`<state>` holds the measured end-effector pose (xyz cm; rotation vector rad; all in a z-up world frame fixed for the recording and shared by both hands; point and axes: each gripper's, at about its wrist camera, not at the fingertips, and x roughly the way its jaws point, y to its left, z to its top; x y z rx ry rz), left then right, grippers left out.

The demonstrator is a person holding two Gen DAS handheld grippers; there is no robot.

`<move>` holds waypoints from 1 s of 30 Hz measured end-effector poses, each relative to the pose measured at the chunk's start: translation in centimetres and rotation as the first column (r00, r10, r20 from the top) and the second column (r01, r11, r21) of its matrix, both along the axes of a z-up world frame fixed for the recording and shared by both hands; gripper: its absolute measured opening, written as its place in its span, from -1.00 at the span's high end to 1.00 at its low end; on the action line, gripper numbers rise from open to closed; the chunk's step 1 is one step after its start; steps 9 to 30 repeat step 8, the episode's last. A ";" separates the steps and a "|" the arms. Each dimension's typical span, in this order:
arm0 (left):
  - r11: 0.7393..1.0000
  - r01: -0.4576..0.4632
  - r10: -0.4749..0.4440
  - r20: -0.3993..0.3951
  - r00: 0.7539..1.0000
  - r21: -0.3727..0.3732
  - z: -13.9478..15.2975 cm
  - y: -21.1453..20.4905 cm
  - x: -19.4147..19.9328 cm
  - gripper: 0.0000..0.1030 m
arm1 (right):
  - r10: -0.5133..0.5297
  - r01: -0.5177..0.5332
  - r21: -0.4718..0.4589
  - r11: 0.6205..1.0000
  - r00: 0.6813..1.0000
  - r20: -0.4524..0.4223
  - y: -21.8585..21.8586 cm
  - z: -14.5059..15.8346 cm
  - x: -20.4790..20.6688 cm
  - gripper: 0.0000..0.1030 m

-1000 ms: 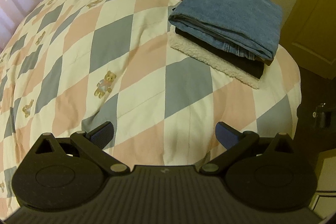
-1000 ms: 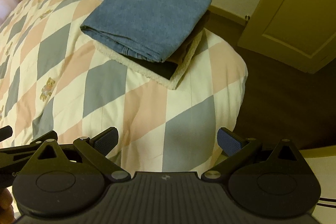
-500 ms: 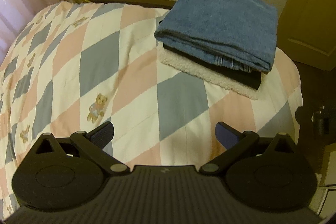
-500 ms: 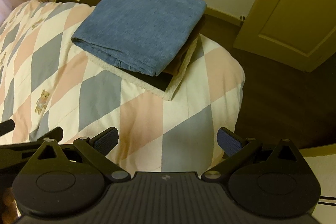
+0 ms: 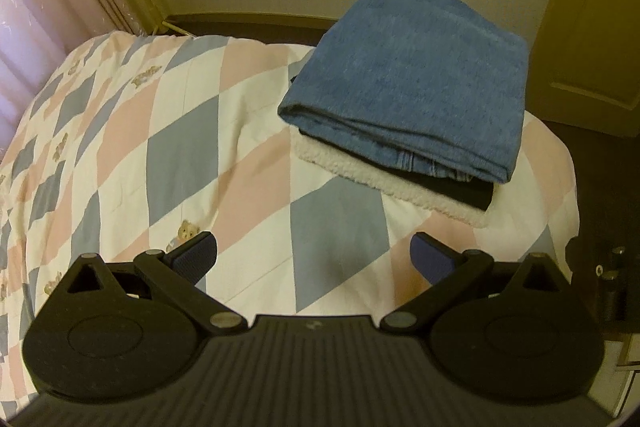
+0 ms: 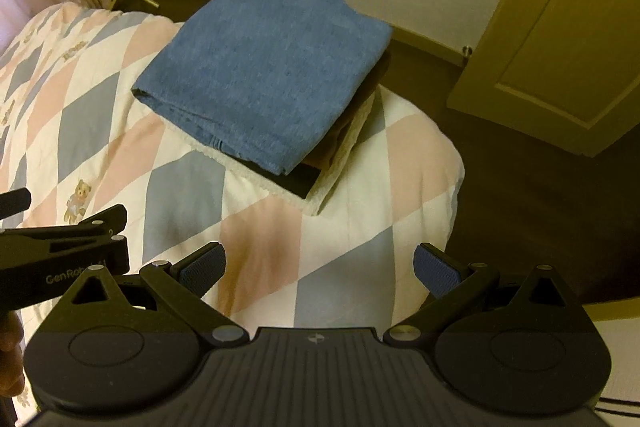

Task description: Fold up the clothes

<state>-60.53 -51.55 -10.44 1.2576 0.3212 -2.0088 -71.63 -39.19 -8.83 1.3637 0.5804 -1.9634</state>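
Though both grippers hang over the quilt (image 5: 192, 131) with jaws spread wide and nothing in them, the stack (image 6: 264, 83) lies ahead of each, at the bed's far corner near the door (image 6: 560, 27). From the left gripper (image 5: 314, 259) it sits ahead and to the right; from the right gripper (image 6: 318, 267) it is ahead, slightly left, so the right looks nearer. Its long axis runs diagonally toward that corner. Three folded pieces (blue on top, a dark one, white fleece beneath); no loose garment shows.
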 end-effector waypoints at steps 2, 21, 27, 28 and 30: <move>1.000 -0.004 0.004 -0.008 1.000 -0.007 0.4 0.4 -0.4 -0.98 | 0.007 -0.007 -0.008 1.000 1.000 0.000 0.3 0.1 -0.6 -1.00; 0.997 -0.049 0.045 -0.062 0.997 -0.058 2.5 2.1 -1.0 -0.98 | 0.047 -0.047 -0.040 0.998 0.999 0.000 0.9 0.8 -2.8 -1.00; 0.997 -0.049 0.045 -0.062 0.997 -0.058 2.5 2.1 -1.0 -0.98 | 0.047 -0.047 -0.040 0.998 0.999 0.000 0.9 0.8 -2.8 -1.00; 0.997 -0.049 0.045 -0.062 0.997 -0.058 2.5 2.1 -1.0 -0.98 | 0.047 -0.047 -0.040 0.998 0.999 0.000 0.9 0.8 -2.8 -1.00; 0.997 -0.049 0.045 -0.062 0.997 -0.058 2.5 2.1 -1.0 -0.98 | 0.047 -0.047 -0.040 0.998 0.999 0.000 0.9 0.8 -2.8 -1.00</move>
